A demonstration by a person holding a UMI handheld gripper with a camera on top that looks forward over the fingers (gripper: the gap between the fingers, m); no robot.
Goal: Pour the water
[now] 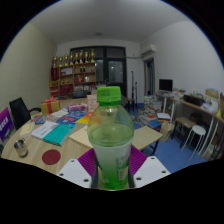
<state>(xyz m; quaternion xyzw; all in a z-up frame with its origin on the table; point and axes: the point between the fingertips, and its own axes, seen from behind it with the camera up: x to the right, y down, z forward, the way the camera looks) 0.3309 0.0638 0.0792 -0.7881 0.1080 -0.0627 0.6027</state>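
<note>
A clear plastic bottle [110, 140] with a green cap and green-tinted liquid stands upright between my fingers, held above the table. My gripper [111, 172] is shut on the bottle, with both purple pads [87, 160] pressing its lower body. The bottle's base is hidden below the fingers. A metal cup [20, 148] stands on the round wooden table to the left, well apart from the bottle.
The wooden table [45, 152] carries books, papers and coloured boxes beyond the bottle. A black chair [18, 111] stands at the left. Desks with a monitor [165, 86] and white chairs [196, 133] line the right side. Shelves [75, 72] stand at the back wall.
</note>
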